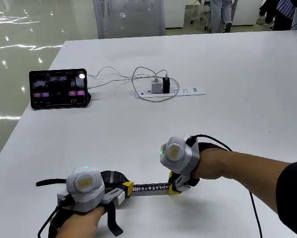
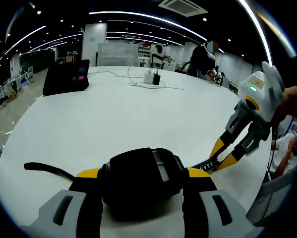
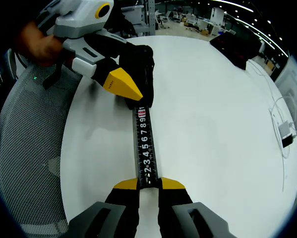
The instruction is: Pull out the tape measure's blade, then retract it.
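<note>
A black tape measure case lies on the white table, and my left gripper is shut on it. In the head view the case sits at the lower left, between the left gripper's yellow-tipped fingers. A short length of blade with numbers runs from the case to my right gripper, which is shut on the blade's end. In the head view the blade spans between the left gripper and the right gripper. A black wrist strap trails from the case.
A dark tablet stands at the far left of the table. A white power strip with plugs and looping cables lies at the middle back. A mesh chair is beside the table's near edge. People stand at the far end of the room.
</note>
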### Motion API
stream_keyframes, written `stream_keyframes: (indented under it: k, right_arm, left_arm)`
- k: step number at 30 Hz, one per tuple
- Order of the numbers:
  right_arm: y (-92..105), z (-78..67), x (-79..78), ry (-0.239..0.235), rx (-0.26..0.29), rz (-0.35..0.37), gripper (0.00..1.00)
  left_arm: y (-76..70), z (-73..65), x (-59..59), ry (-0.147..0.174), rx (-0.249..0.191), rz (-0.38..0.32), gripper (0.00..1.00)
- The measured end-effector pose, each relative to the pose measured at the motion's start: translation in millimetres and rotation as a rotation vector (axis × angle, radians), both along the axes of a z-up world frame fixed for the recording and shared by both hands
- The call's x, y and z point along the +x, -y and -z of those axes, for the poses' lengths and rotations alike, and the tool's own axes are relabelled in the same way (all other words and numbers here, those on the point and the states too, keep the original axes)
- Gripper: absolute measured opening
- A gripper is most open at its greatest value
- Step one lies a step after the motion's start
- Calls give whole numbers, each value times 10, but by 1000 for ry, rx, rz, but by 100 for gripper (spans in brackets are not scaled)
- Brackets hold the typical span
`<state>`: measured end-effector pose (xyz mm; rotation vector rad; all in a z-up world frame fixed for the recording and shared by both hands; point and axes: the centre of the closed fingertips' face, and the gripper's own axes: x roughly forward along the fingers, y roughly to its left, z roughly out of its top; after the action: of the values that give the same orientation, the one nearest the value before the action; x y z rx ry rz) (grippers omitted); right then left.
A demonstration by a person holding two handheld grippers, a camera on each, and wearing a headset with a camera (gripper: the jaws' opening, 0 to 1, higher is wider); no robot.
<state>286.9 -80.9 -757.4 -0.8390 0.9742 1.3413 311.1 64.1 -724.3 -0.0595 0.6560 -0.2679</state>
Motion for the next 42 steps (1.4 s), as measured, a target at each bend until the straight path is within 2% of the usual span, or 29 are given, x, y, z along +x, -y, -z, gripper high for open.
stream_keyframes:
  k: [42]
  right_arm:
    - [-232, 0, 17, -16, 19, 41, 10]
  left_arm:
    - [-5, 9, 3, -9, -9, 0, 61]
